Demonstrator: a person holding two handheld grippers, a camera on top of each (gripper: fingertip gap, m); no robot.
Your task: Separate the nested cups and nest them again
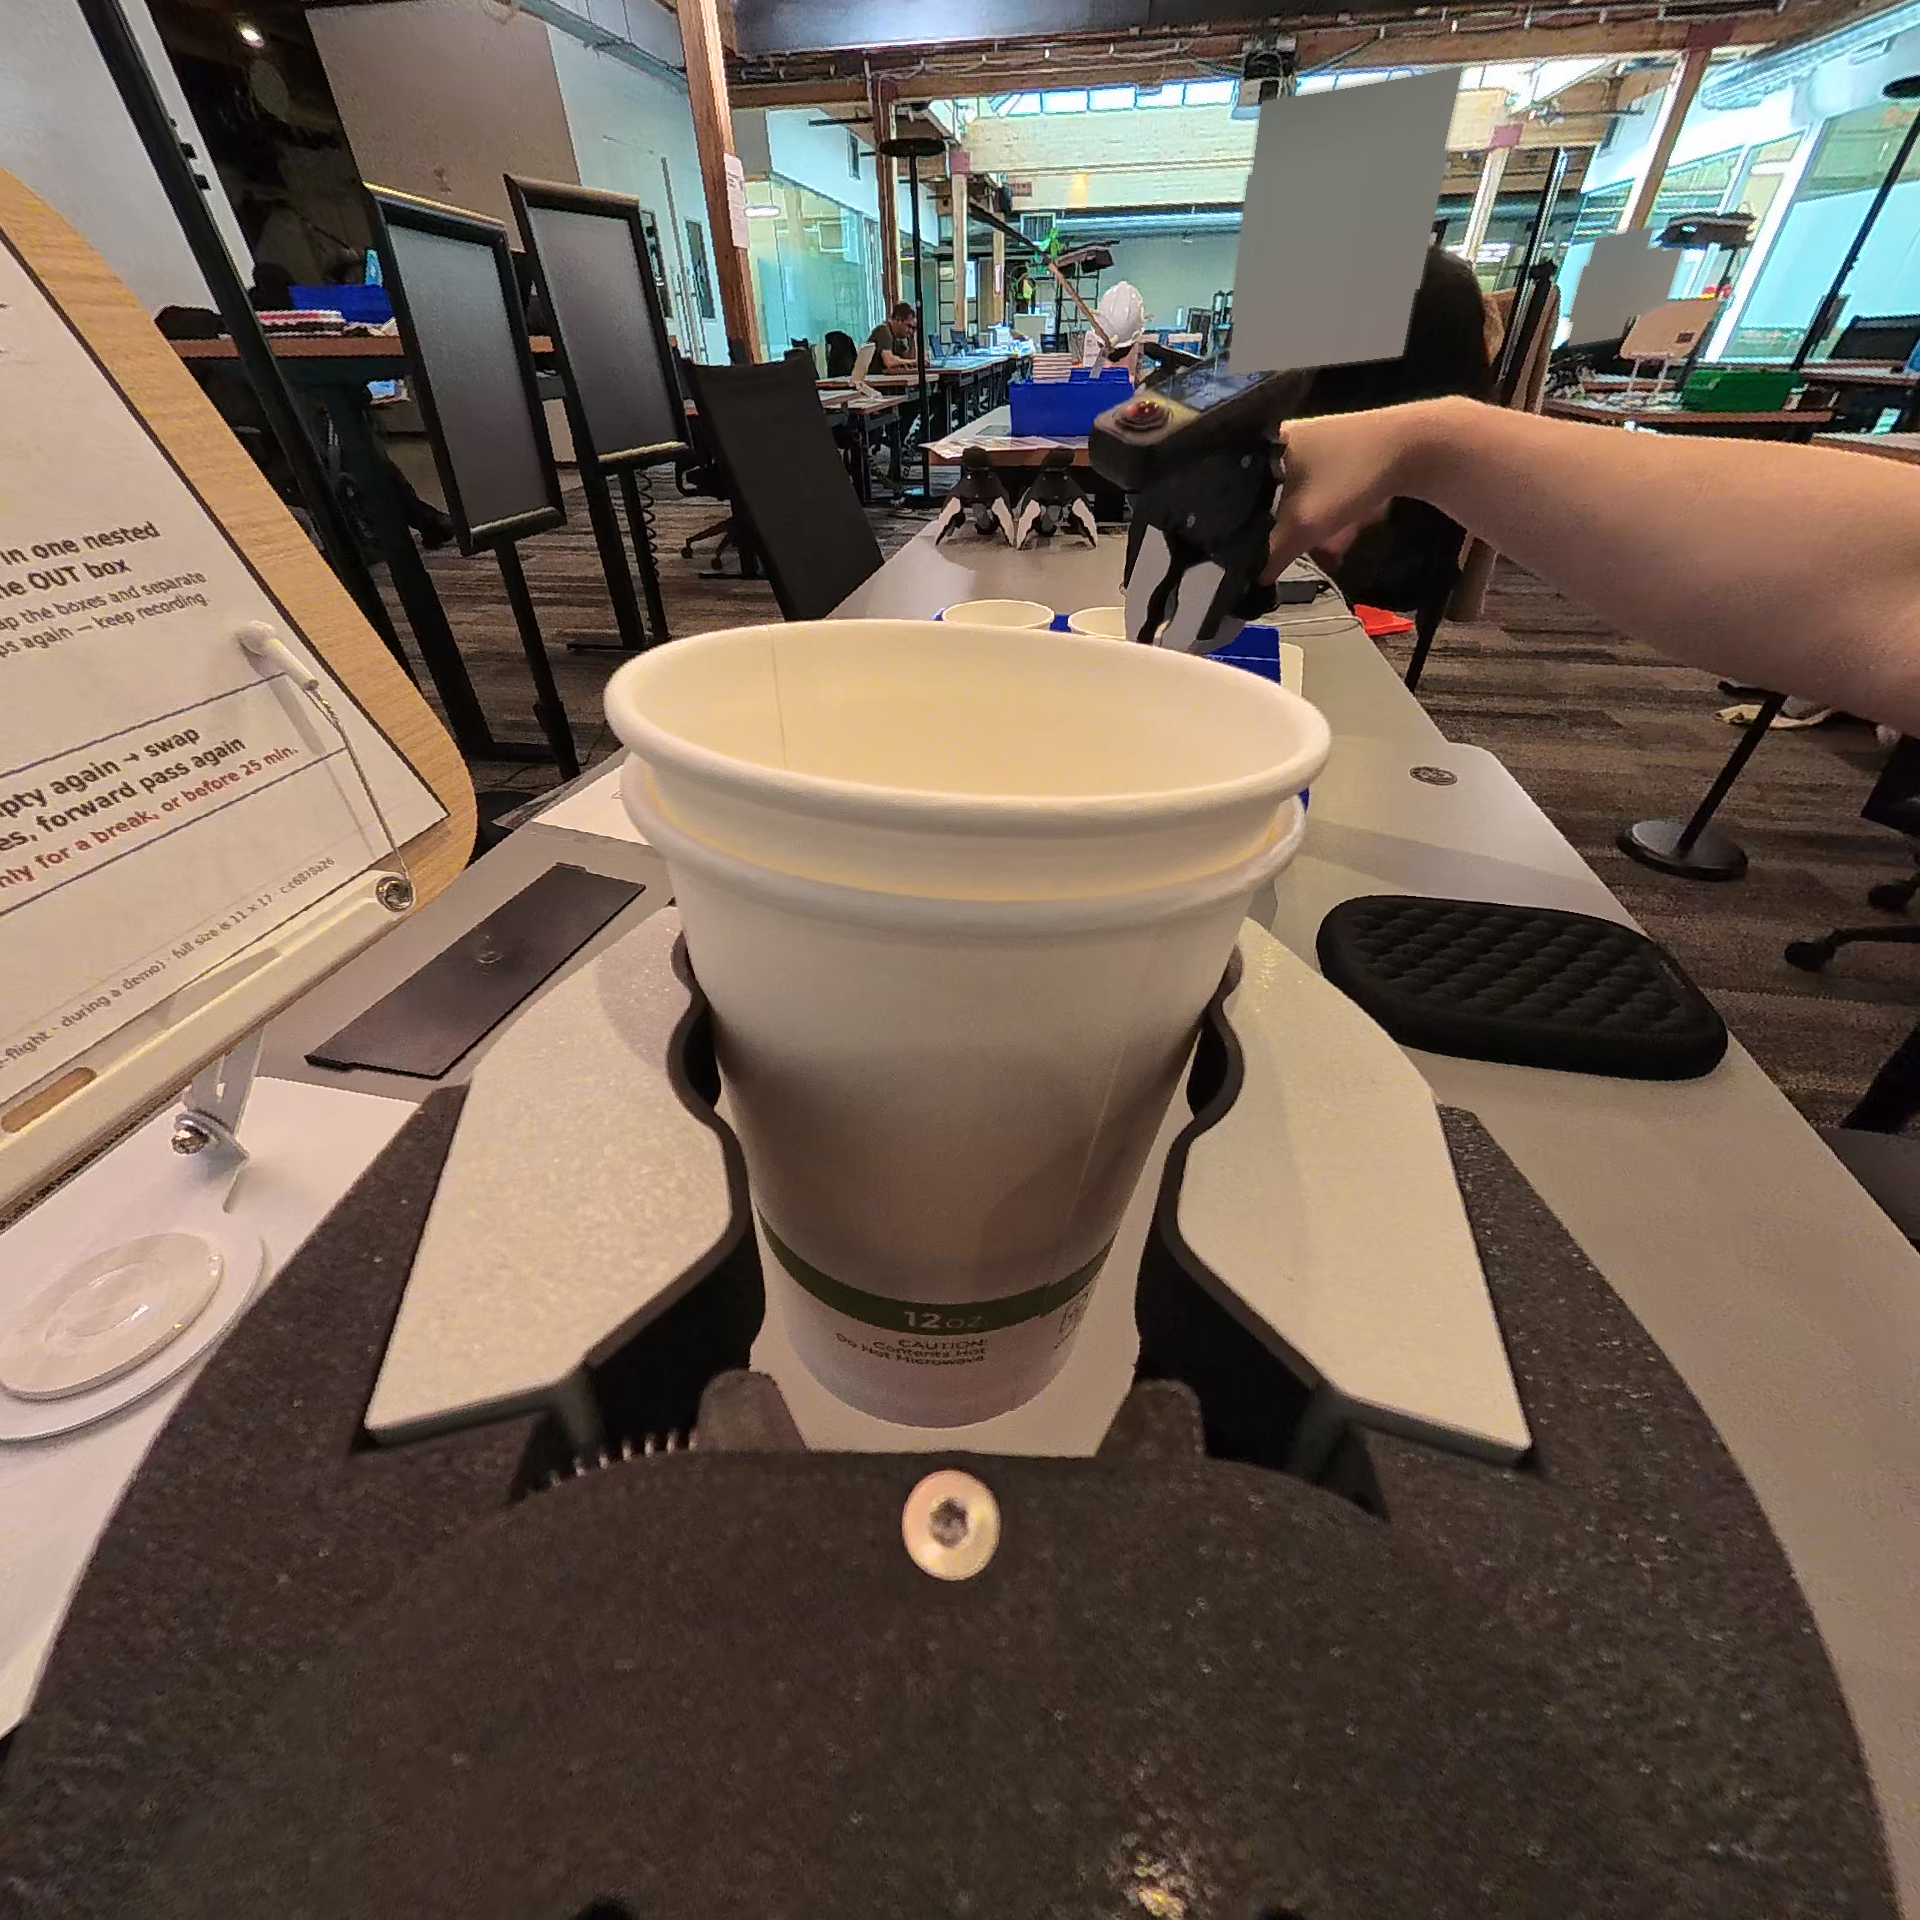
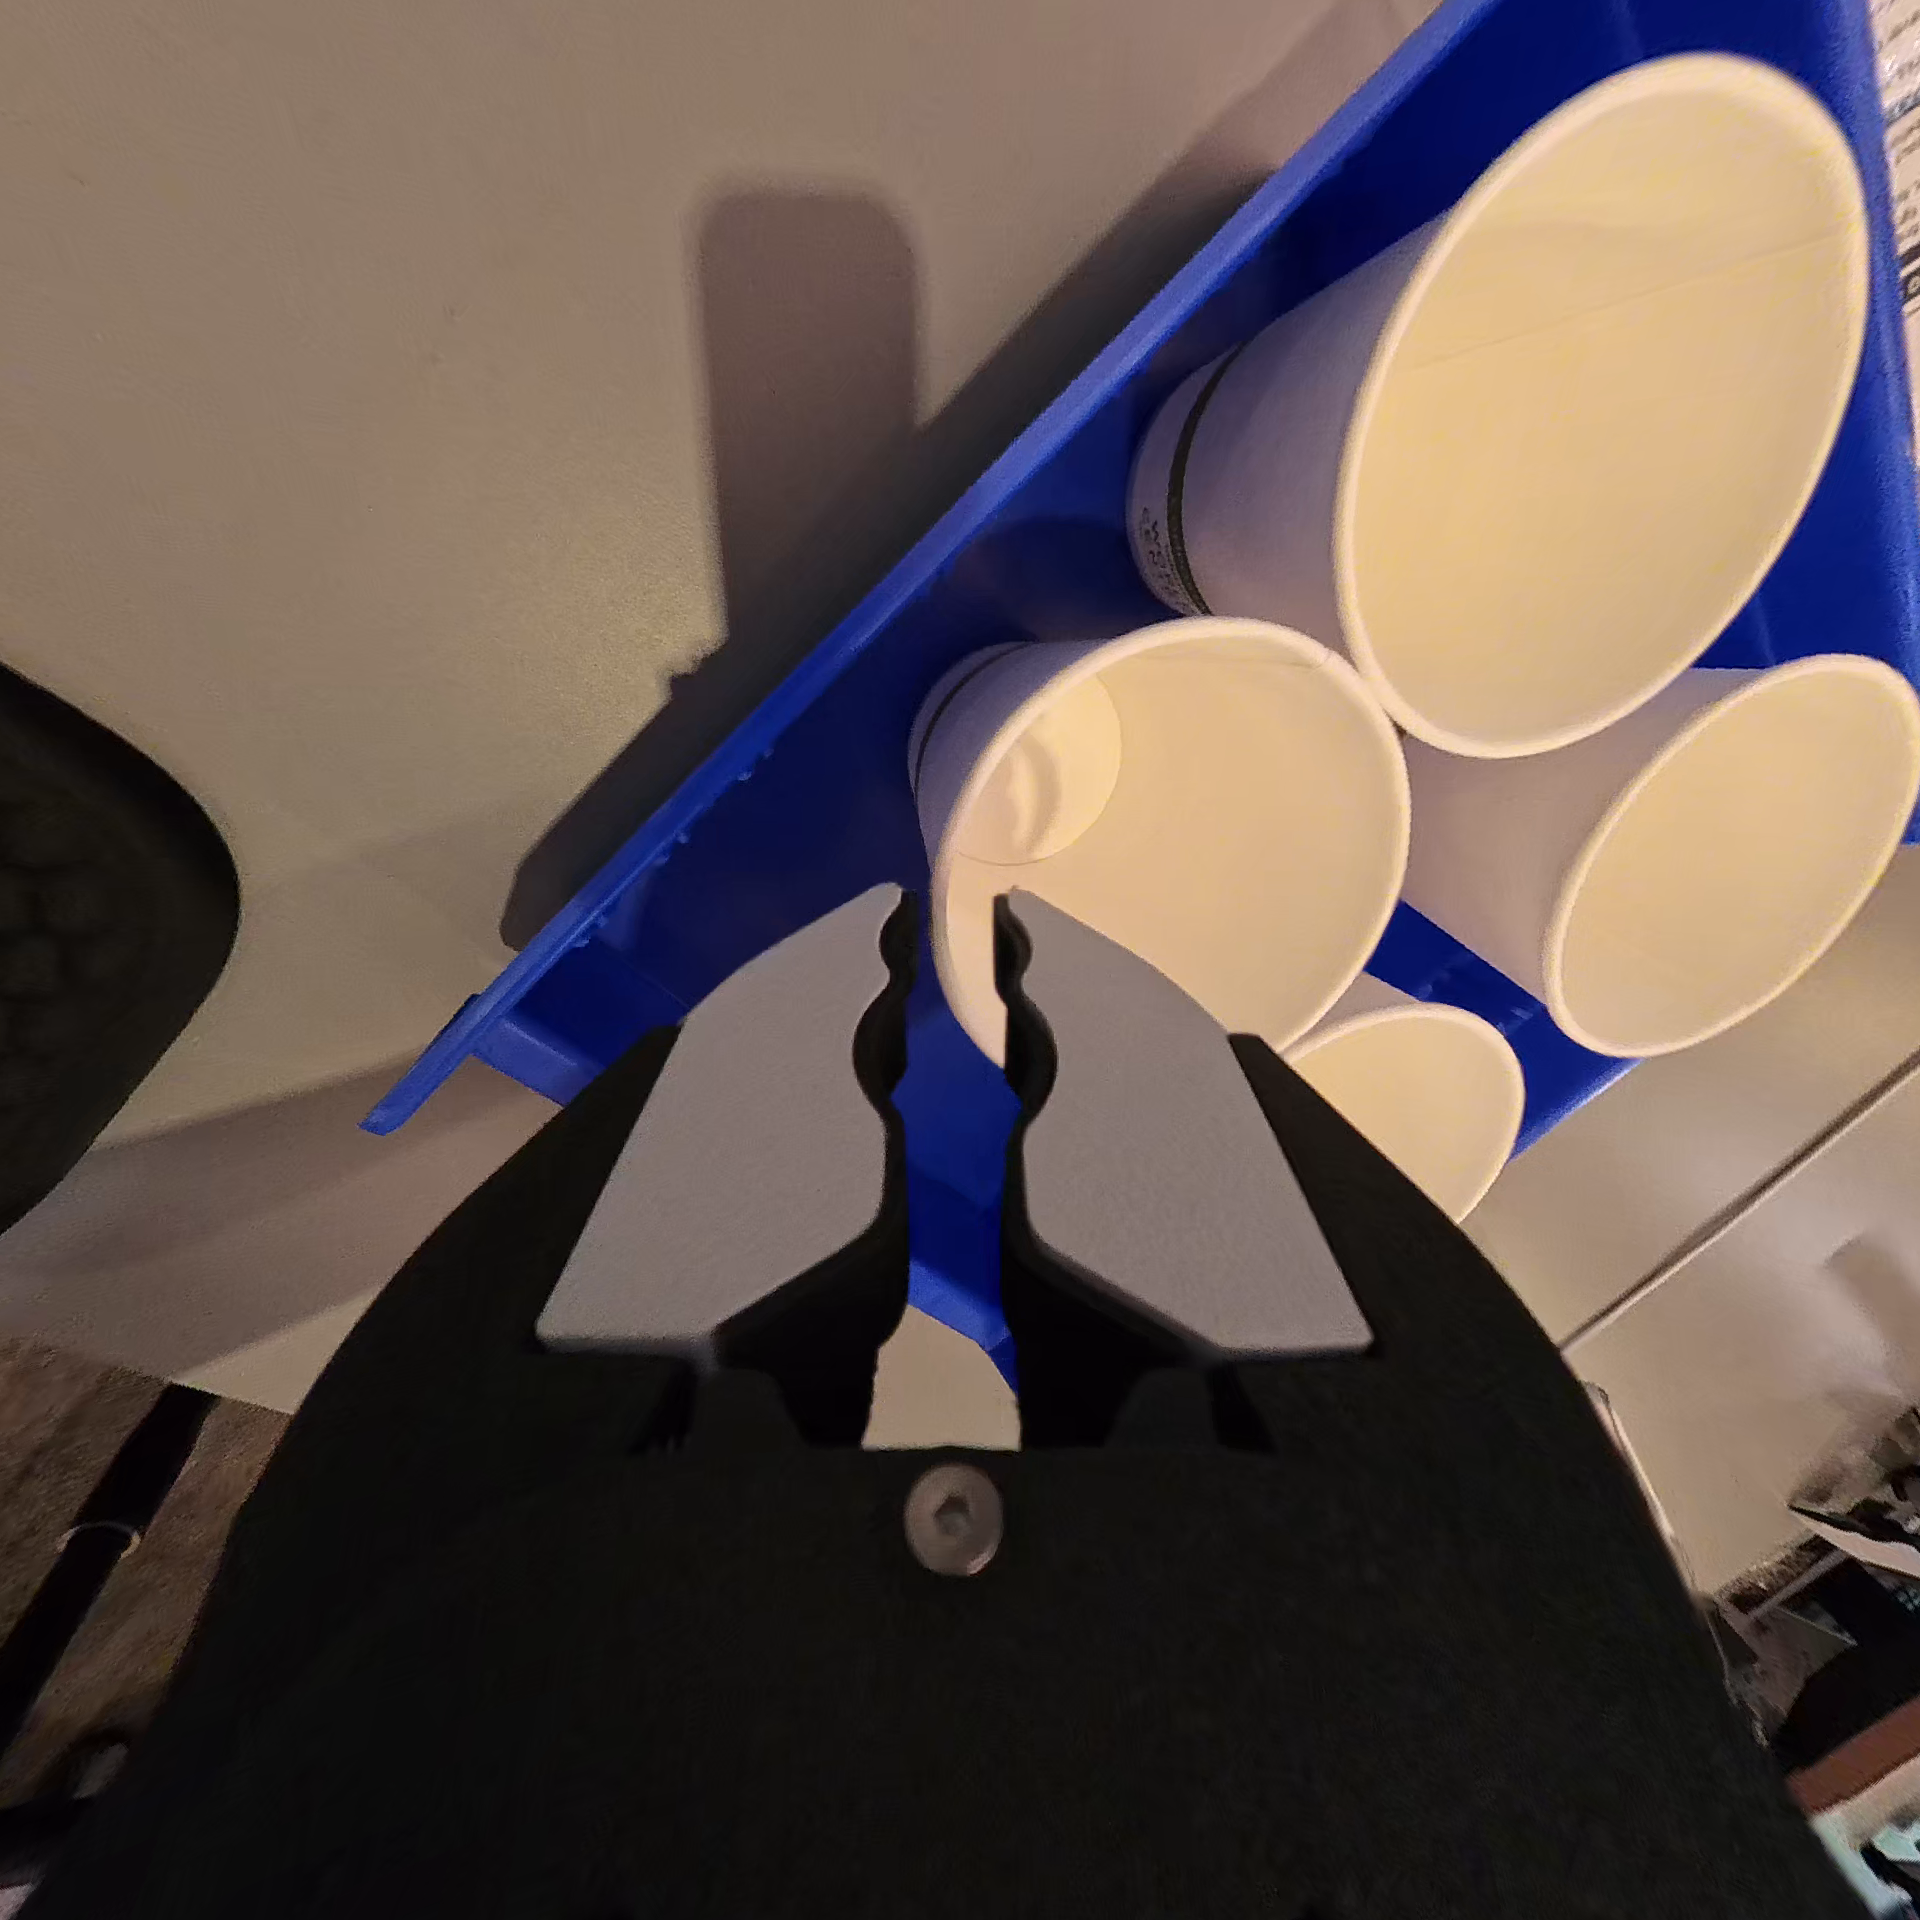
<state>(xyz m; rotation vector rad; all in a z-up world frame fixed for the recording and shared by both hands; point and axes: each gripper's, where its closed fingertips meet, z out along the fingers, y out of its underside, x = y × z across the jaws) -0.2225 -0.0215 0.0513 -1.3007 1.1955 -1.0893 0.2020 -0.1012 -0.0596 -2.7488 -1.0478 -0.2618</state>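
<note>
Left gripper (image 1: 956,1049) is clamped around the wall of a nested pair of white paper cups (image 1: 956,1018), held upright above the grey table (image 1: 1621,1299); the inner cup's rim (image 1: 966,727) sits just above the outer cup's rim. Right gripper (image 2: 951,904) reaches over a blue bin (image 2: 790,727) farther along the table, fingers only slightly apart and straddling the rim of a single cup (image 2: 1195,821); can't tell if they actually pinch it. Three more cups sit in that bin beside it.

Handling guess: cups are light, thin-walled and easy to crush or ovalise, smooth so they may slip. Best hold is mid-wall on the outer cup, and the rolled rim for the inner one, since the rim is the stiffest part.

Writing: green band with printed text near the outer cup's base, not transcribed. A printed instruction sheet on a wooden board (image 1: 208,665) stands at left.
</note>
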